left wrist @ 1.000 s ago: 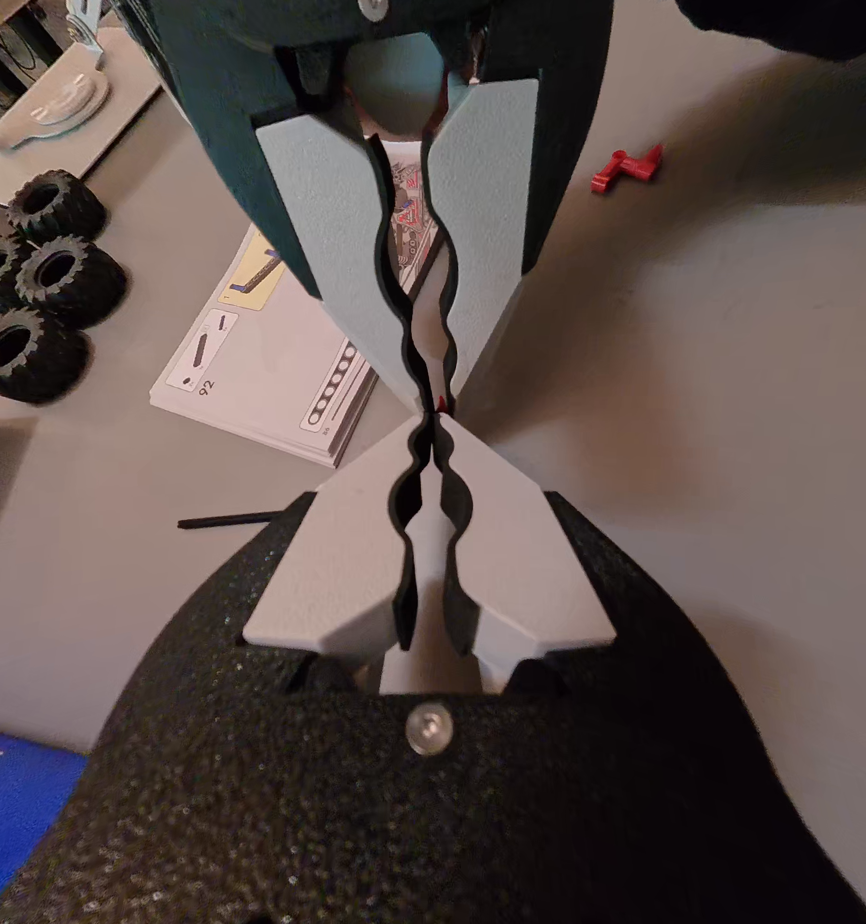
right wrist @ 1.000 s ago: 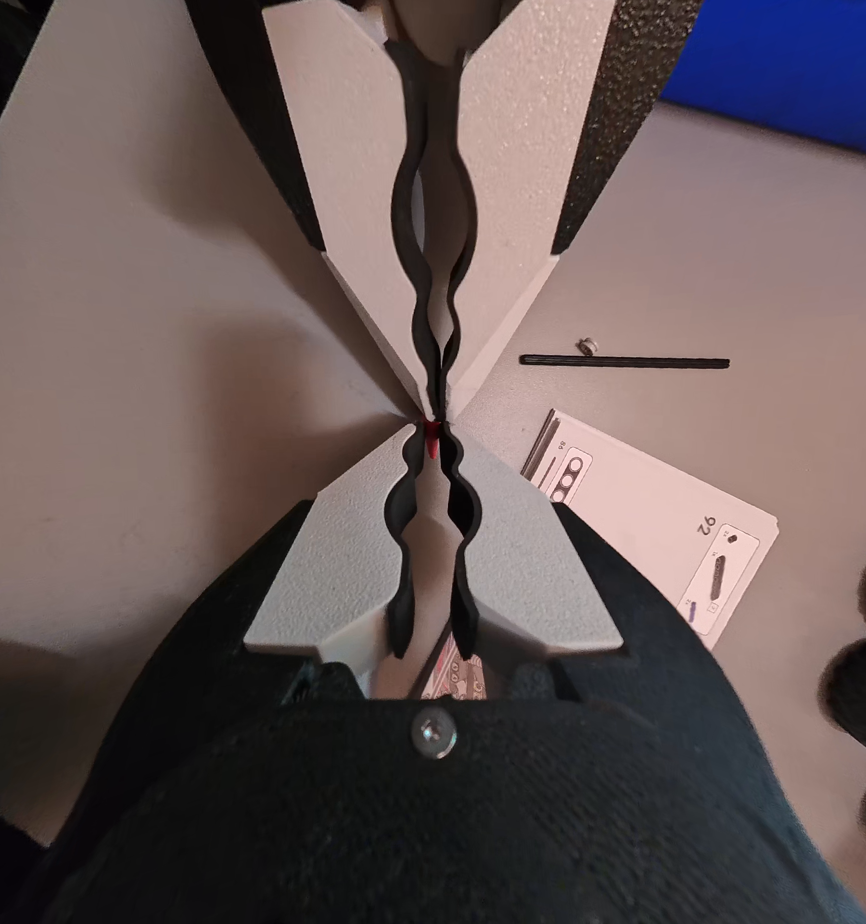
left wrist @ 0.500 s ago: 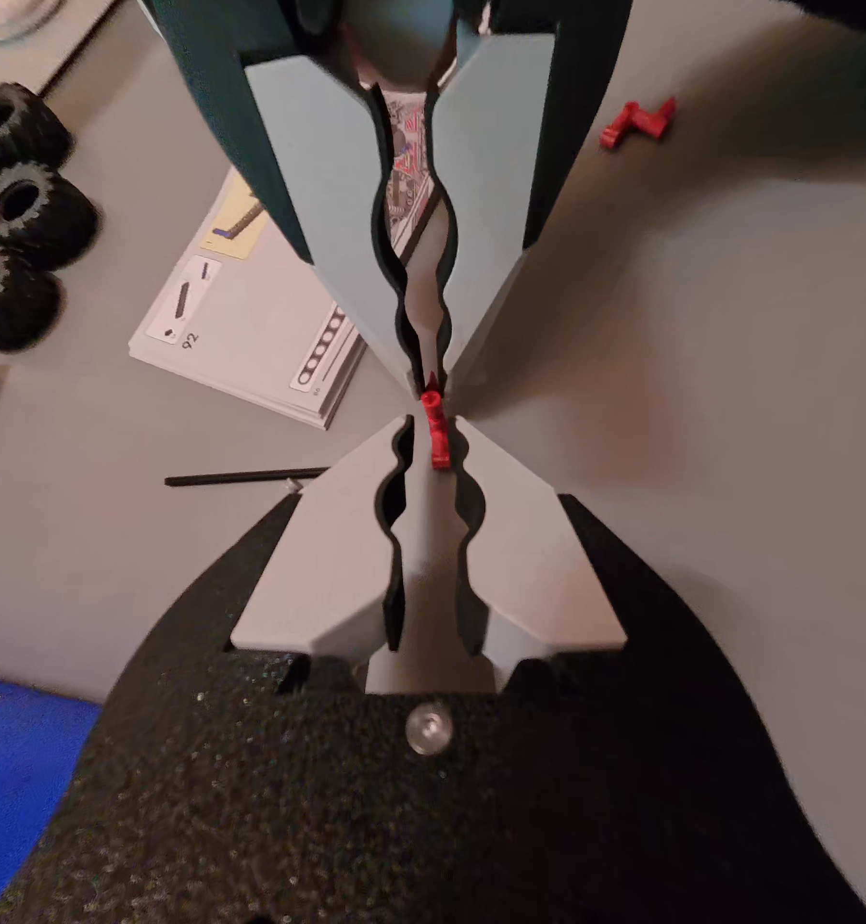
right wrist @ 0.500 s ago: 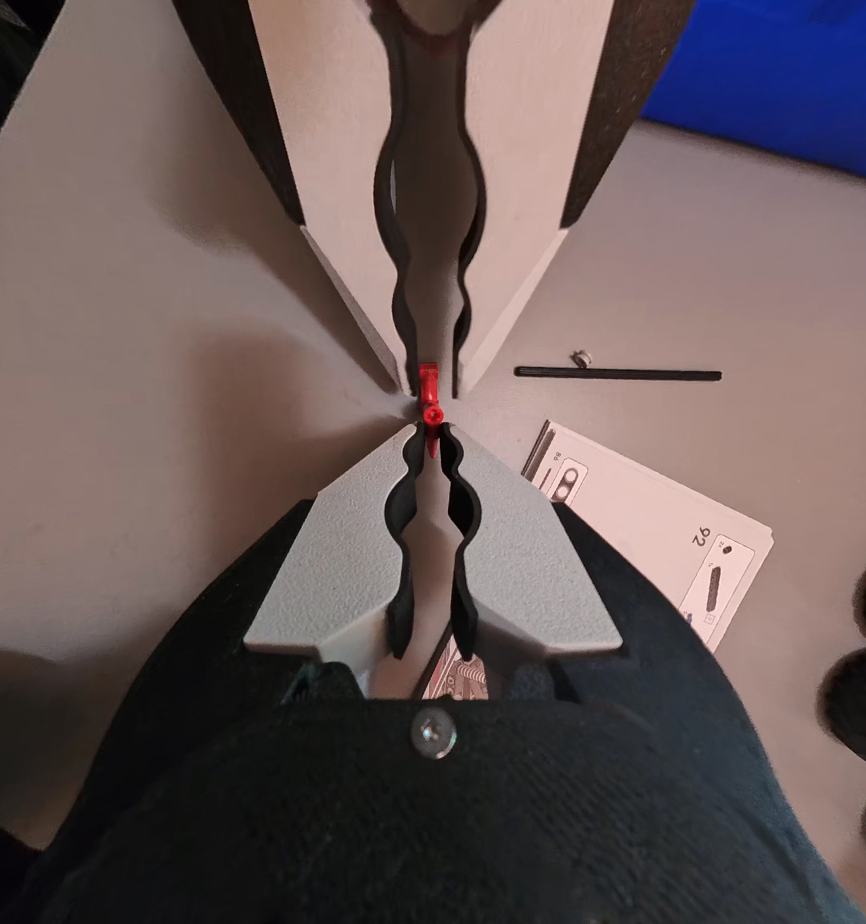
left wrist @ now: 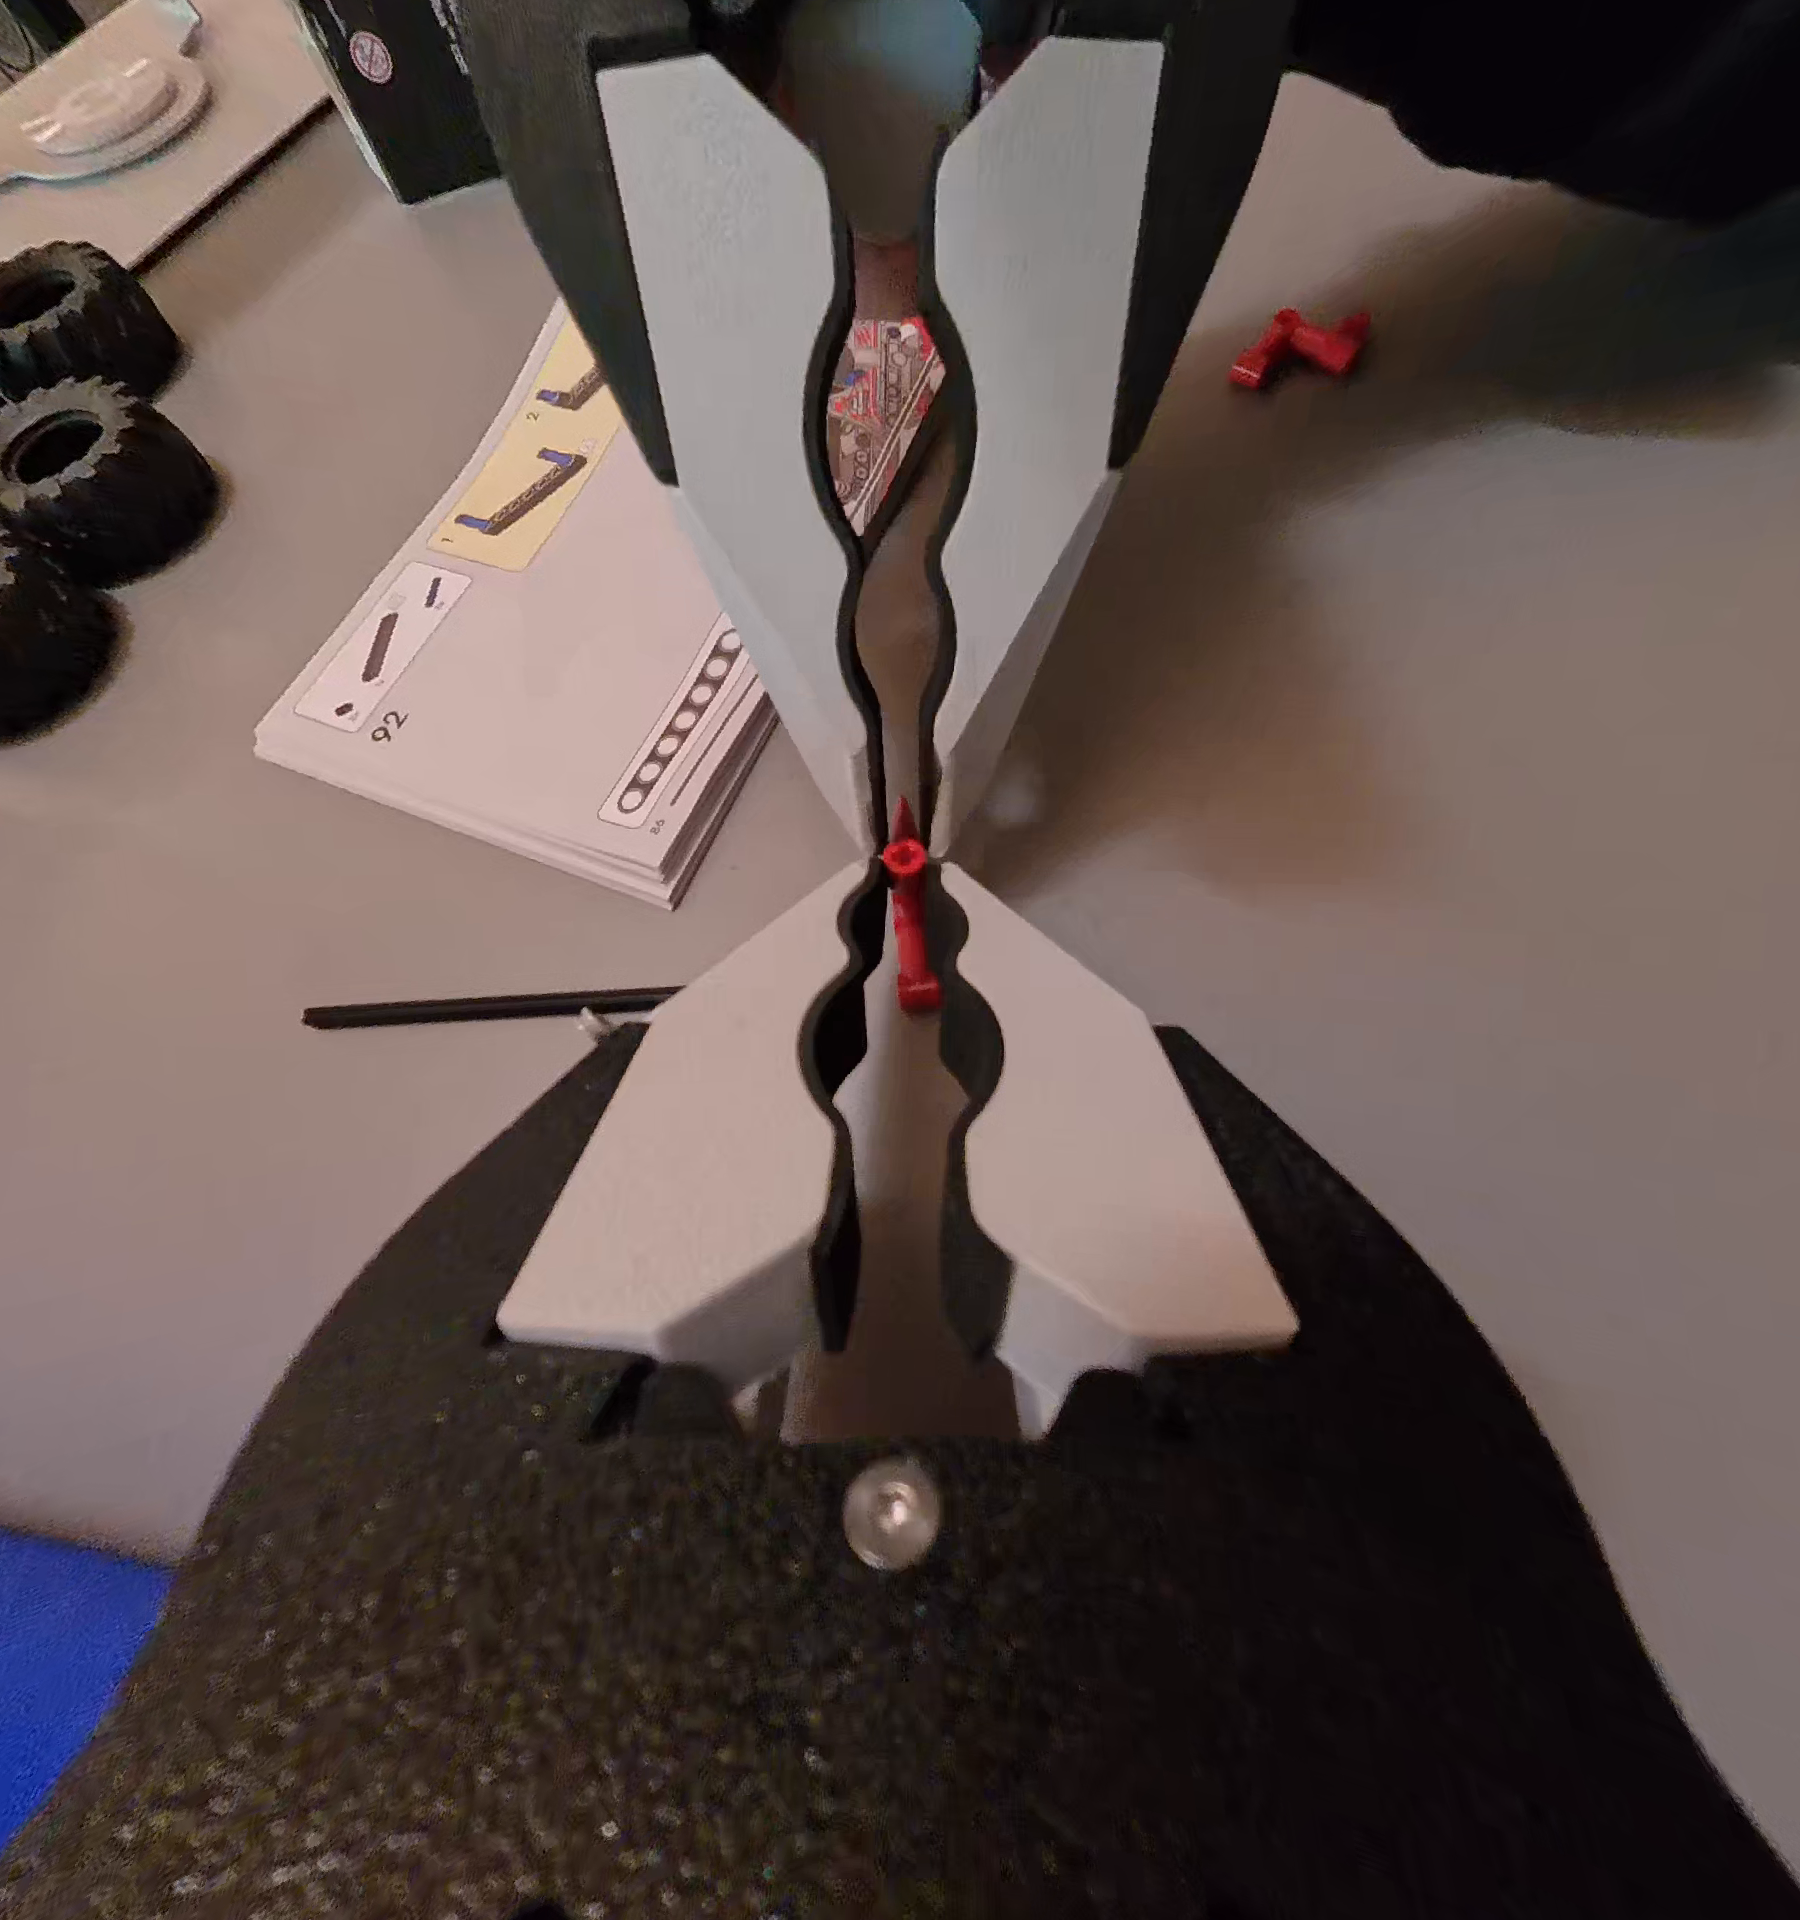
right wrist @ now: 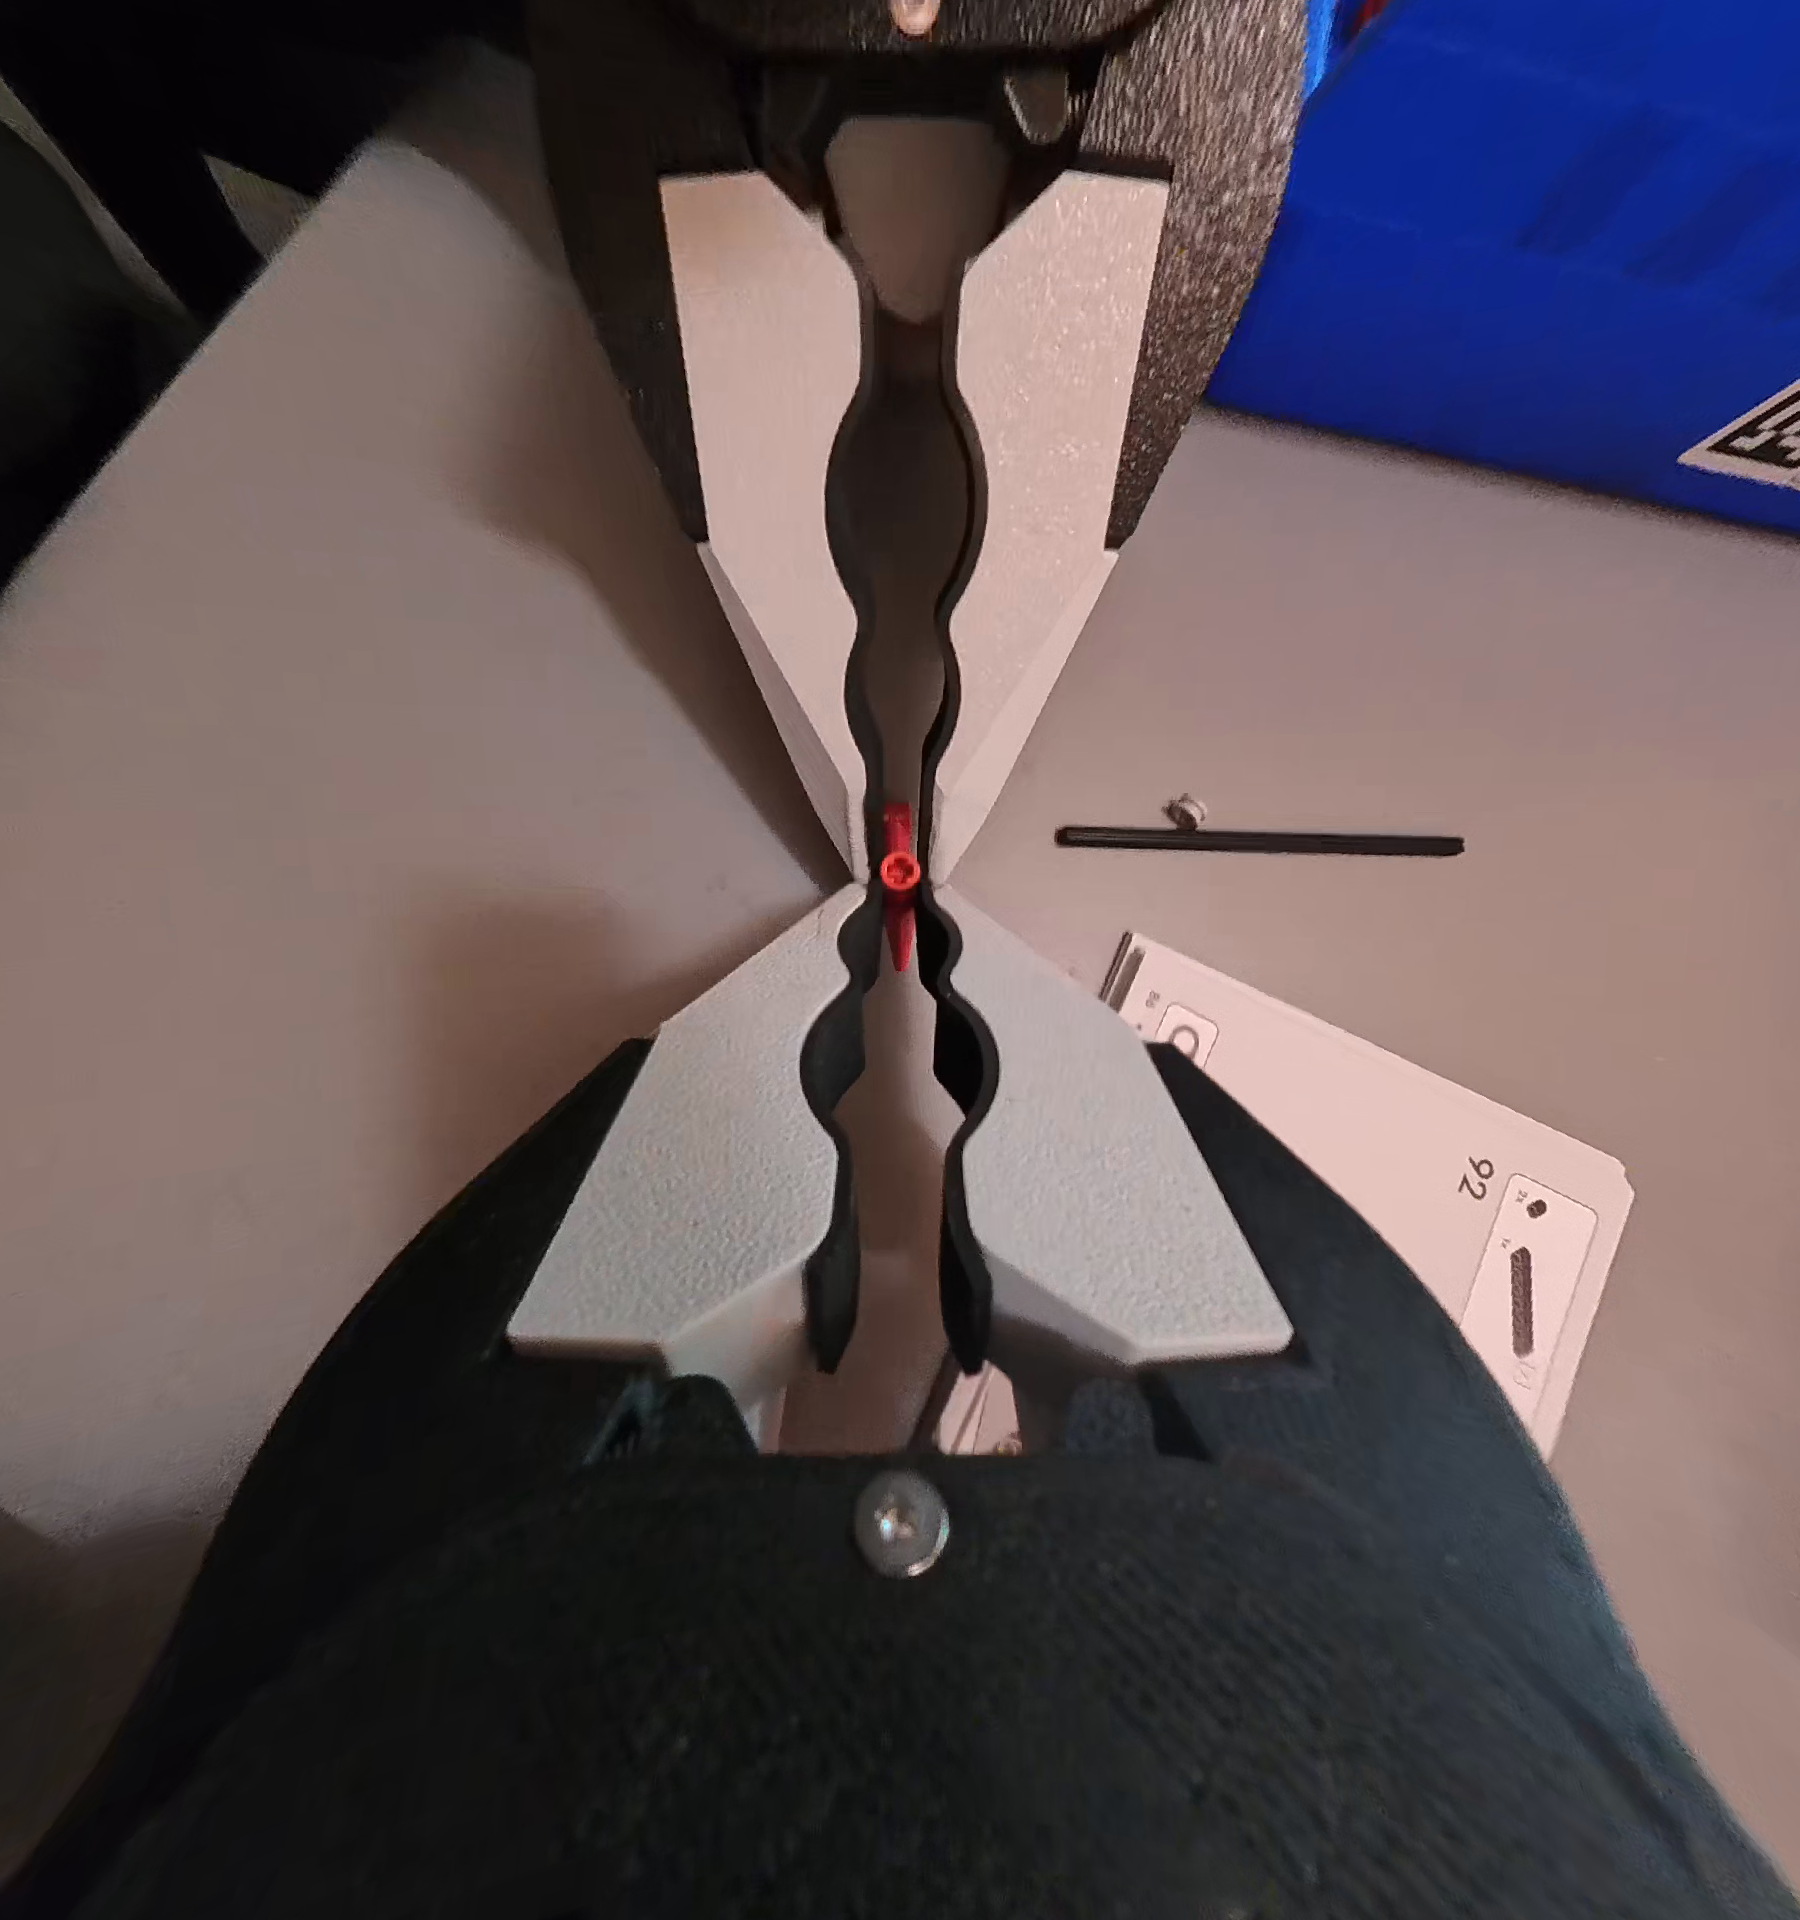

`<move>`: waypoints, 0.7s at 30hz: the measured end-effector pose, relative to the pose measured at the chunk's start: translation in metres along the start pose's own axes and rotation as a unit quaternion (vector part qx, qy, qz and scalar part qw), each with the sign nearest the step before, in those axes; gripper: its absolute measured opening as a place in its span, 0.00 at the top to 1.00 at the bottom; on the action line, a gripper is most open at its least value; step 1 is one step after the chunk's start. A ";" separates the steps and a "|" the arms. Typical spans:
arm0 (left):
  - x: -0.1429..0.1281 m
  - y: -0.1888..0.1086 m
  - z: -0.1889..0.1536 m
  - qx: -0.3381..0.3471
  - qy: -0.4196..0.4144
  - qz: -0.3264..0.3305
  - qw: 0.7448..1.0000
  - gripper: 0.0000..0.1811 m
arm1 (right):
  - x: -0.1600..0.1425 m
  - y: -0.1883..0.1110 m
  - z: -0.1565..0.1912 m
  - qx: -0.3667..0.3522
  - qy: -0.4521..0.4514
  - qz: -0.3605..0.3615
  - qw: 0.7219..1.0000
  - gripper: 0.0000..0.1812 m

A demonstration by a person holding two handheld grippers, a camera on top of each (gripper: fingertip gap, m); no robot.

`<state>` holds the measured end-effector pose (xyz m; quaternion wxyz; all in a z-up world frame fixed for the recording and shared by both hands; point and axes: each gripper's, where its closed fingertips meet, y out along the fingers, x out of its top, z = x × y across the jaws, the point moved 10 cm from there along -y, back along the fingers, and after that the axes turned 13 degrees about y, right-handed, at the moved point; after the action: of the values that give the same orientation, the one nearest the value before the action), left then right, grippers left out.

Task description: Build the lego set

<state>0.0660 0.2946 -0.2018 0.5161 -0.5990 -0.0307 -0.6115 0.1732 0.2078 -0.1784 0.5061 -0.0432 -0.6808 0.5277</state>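
The two grippers meet tip to tip above the grey table (left wrist: pixel 1395 935). The left gripper (left wrist: pixel 901 878) and the right gripper (right wrist: pixel 898 894) both close their jaws on one small red piece (left wrist: pixel 911 935), held between them, off the tabletop.

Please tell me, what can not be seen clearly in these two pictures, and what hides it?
- Small red piece: tiny, its grip points sit behind the left gripper and right gripper fingertips in both wrist views.
- Instruction booklet: partly behind the far gripper in the left wrist view.
- Black tyres: cut off by the left edge.
- Blue box: cut off by the right wrist view's edges.
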 end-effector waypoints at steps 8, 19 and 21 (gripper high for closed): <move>-0.001 0.001 0.003 -0.019 -0.014 -0.004 1.000 0.97 | 0.000 -0.002 -0.003 0.007 0.005 -0.035 0.999 1.00; -0.002 0.000 0.002 -0.014 -0.011 -0.003 1.000 0.98 | -0.002 -0.006 -0.001 0.003 -0.002 -0.045 0.999 1.00; -0.002 0.000 0.001 -0.013 -0.011 -0.003 1.000 0.97 | -0.001 -0.002 0.002 0.009 -0.007 -0.038 0.999 1.00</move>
<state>0.0666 0.2967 -0.2026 0.5060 -0.6122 -0.0298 -0.6068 0.1732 0.2052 -0.1777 0.5212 -0.0095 -0.6808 0.5146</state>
